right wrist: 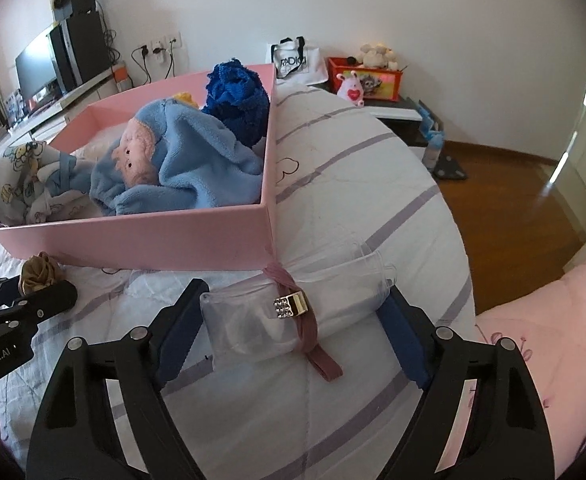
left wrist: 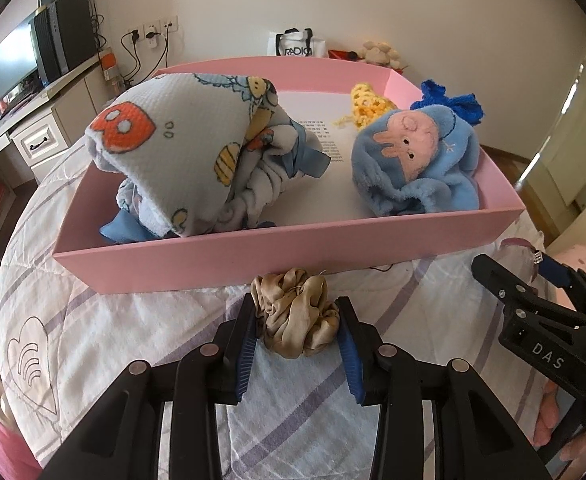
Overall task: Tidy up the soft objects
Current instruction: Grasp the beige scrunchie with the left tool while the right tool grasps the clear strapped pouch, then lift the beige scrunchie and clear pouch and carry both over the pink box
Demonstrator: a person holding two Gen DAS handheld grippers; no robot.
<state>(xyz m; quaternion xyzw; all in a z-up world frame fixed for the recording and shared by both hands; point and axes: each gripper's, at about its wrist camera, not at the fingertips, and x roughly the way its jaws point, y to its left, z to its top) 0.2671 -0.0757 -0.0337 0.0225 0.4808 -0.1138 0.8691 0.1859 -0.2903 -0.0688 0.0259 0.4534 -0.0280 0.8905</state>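
Observation:
A tan satin scrunchie (left wrist: 297,320) lies on the quilt just in front of the pink box (left wrist: 253,256), and my left gripper (left wrist: 297,300) is shut on it. In the box are a cartoon-print blanket (left wrist: 181,148), a light blue fleece toy with a pink face (left wrist: 421,160), a dark blue knit (left wrist: 453,104) and a yellow crochet piece (left wrist: 367,106). My right gripper (right wrist: 296,288) straddles a clear plastic pouch (right wrist: 253,320) with a pink strap and a jewelled buckle (right wrist: 291,305). Its jaws stand wide at the pouch's two ends and the pouch is not squeezed. The pouch rests by the box's near corner (right wrist: 267,236).
The bed's white quilt with purple stripes (right wrist: 353,184) falls away to a wooden floor (right wrist: 513,200) on the right. A pink pillow (right wrist: 553,340) lies near right. A TV and cabinet (left wrist: 25,64) stand far left, and a nightstand with toys (right wrist: 369,76) by the back wall.

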